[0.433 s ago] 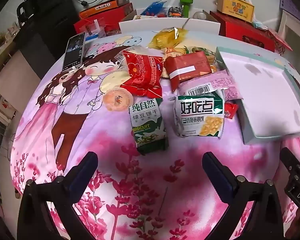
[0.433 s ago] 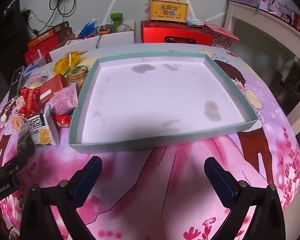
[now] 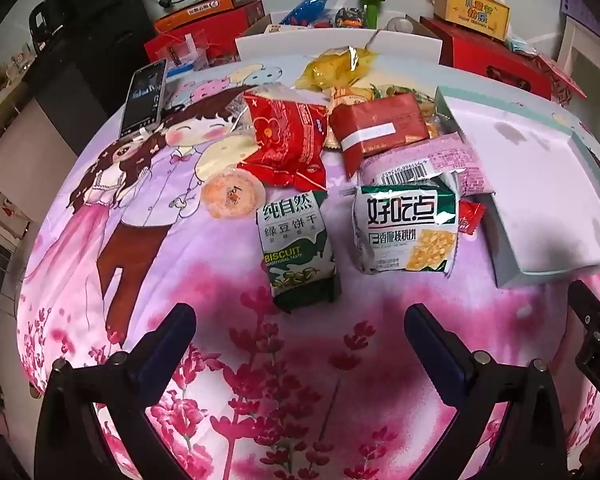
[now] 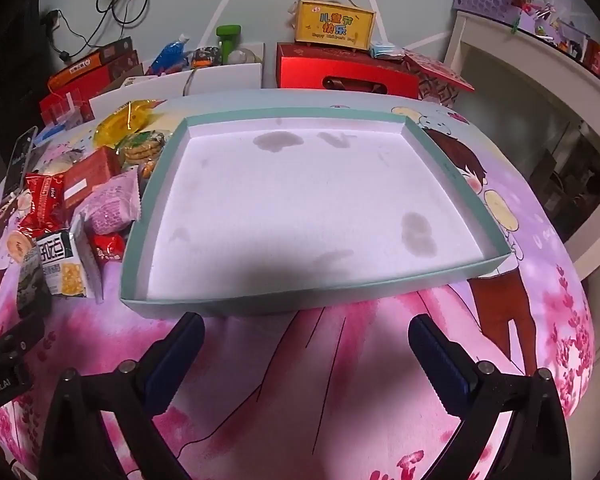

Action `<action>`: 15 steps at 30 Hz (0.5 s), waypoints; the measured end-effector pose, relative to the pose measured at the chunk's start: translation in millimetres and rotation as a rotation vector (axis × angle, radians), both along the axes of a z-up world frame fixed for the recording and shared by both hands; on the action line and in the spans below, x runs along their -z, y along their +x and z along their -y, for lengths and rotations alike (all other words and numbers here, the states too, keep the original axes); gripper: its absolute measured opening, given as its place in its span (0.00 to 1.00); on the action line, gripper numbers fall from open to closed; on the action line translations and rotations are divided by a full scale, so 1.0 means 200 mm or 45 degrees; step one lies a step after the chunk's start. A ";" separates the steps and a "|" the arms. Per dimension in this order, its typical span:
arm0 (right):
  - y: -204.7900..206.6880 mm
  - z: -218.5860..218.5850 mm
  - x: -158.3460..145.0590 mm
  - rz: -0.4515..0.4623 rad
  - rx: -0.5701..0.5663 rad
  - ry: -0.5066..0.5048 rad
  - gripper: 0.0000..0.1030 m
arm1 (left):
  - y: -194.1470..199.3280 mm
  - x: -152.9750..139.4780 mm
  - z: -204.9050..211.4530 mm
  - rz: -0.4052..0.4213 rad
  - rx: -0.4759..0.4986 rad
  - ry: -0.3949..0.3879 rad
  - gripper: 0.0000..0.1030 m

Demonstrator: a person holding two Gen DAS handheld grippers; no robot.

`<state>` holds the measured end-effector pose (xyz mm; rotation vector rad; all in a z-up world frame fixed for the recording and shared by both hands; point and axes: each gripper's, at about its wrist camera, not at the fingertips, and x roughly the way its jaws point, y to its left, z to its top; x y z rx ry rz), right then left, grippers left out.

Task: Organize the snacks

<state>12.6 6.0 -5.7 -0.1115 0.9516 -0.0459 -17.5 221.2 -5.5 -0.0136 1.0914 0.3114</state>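
A round table covered in a pink cartoon-print cloth (image 3: 148, 264) is shown from two gripper cameras. In the left wrist view, a phone (image 3: 144, 98) is seen at upper left. Toward the centre, a heap of snacks is spread out: a round orange-wrapped cake (image 3: 233, 196), a red packet (image 3: 286, 142), a green-and-white biscuit pack (image 3: 298, 248) lying nearest the camera, a white walnut-biscuit pack (image 3: 406, 230) just beside it, and a yellow bag (image 3: 336, 66) farther back. At the bottom of the frame, the left gripper (image 3: 298, 330) is held spread wide and empty, aimed at the green biscuit pack.

At the right edge, a shallow teal-rimmed tray (image 4: 152, 216) is seen, and in the right wrist view it fills the middle of the frame. Only grey stains are visible inside; no snack has been placed in it. The right gripper (image 4: 306, 338) is likewise spread apart, grasping nothing, just short of the tray's near rim.

The sorting appears not yet begun; every snack is left to be moved.
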 end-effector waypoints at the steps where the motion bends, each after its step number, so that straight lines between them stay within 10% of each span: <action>1: 0.00 0.00 0.00 0.002 -0.002 -0.004 1.00 | 0.00 0.00 0.00 0.000 0.000 0.002 1.00; 15: 0.00 -0.01 0.01 -0.004 -0.033 -0.001 1.00 | 0.01 0.04 0.00 -0.037 0.015 0.026 1.00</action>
